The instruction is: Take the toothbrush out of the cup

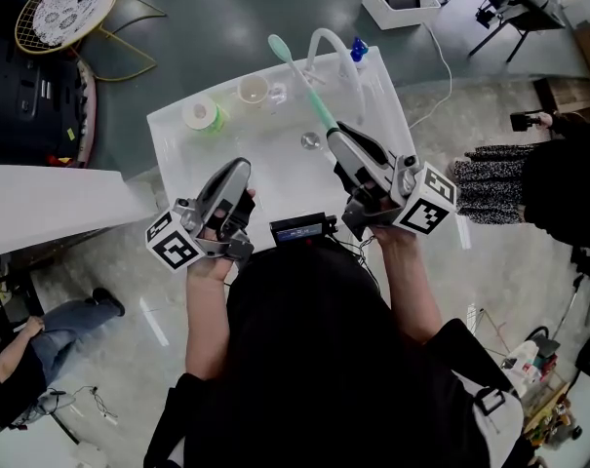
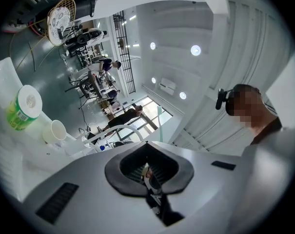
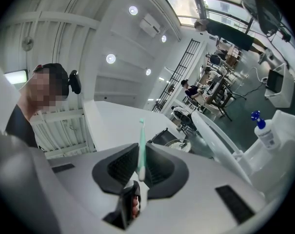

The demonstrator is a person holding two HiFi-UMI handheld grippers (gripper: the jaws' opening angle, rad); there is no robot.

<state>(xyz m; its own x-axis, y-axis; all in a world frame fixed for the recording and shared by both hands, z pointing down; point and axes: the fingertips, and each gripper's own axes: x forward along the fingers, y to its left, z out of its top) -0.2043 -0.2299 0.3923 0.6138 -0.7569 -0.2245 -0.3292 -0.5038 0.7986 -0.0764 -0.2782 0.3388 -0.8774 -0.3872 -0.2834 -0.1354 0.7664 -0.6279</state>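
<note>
A mint-green toothbrush (image 1: 299,78) sticks out up and to the left from my right gripper (image 1: 335,136), which is shut on its handle above the white basin top (image 1: 275,169). In the right gripper view the toothbrush (image 3: 141,147) stands upright between the dark pads of the right gripper (image 3: 140,172). A small white cup (image 1: 253,90) stands at the far side, apart from the brush; the left gripper view also shows the cup (image 2: 56,130). My left gripper (image 1: 238,172) hovers at the near left, shut and empty, and its view shows the left gripper (image 2: 148,172) with jaws together.
A green-and-white container (image 1: 202,114) stands left of the cup. A curved white faucet (image 1: 334,47) and a blue-capped bottle (image 1: 358,49) are at the far right, a drain (image 1: 310,140) mid-basin. People sit at lower left (image 1: 41,344) and right (image 1: 558,174).
</note>
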